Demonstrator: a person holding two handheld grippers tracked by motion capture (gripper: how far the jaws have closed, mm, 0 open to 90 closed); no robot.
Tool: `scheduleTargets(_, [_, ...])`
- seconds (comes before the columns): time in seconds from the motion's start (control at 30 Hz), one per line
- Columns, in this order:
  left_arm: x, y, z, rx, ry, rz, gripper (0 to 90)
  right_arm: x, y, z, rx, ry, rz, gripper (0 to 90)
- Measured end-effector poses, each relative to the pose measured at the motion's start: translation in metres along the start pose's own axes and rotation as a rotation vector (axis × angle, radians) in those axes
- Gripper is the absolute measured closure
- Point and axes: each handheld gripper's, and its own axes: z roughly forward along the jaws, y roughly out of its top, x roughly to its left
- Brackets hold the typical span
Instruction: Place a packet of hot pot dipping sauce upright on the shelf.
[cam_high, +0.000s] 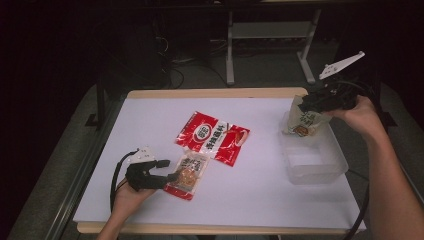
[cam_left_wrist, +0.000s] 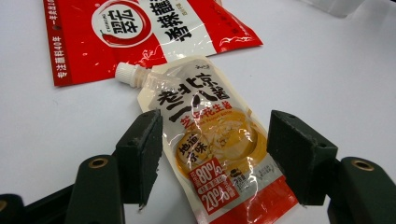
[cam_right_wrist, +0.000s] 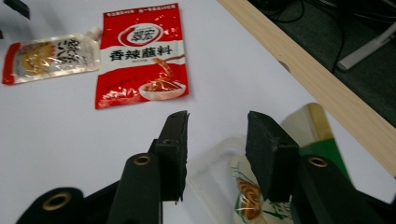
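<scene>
Work: sorting sauce packs from the worktop (cam_high: 150, 120) into the clear bin (cam_high: 320, 172).
Done: green pack (cam_high: 303, 121) is leaning upright at the bin's far wall, below the right gripper (cam_right_wrist: 217, 140).
Right jaws: standing released, with nothing between them.
Left gripper (cam_left_wrist: 215, 149): jaws are straddling the spouted pouch (cam_left_wrist: 212, 144), spread apart and not pressing.
Pouch: lying flat on the worktop, spout touching the red sachet (cam_high: 212, 136).
Left: judged as gripping the pouch and binning it, then the sachet.

My left gripper (cam_high: 167, 170) lies low near the table's front-left, jaws spread wide and pointing right, my left hand (cam_high: 131, 192) behind it. My right gripper (cam_high: 320, 102) hangs raised at the far right (jaws apart, tilted down), forearm stretched forward.
</scene>
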Motion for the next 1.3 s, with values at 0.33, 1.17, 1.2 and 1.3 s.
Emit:
scheduleTargets(0.33, [-0.001, -0.005, -0.002, 0.003, 0.005, -0.009, 34.4, 0.033, 0.006, 0.009, -0.017, 0.038, -0.022, 53.7])
scheduleTargets(1.17, [-0.005, -0.006, 0.014, 0.085, 0.048, -0.043, 28.5, 0.092, 0.018, 0.054, 0.025, 0.136, -0.107, 42.3])
scheduleTargets(1.2, [-0.006, -0.004, 0.017, 0.096, 0.054, -0.042, 28.1, 0.094, 0.018, 0.054, 0.031, 0.132, -0.106, 42.1])
scheduleTargets(1.3, [-0.010, -0.001, 0.023, 0.129, 0.068, -0.034, 26.3, 0.097, 0.017, 0.055, 0.021, 0.138, -0.109, 42.1])
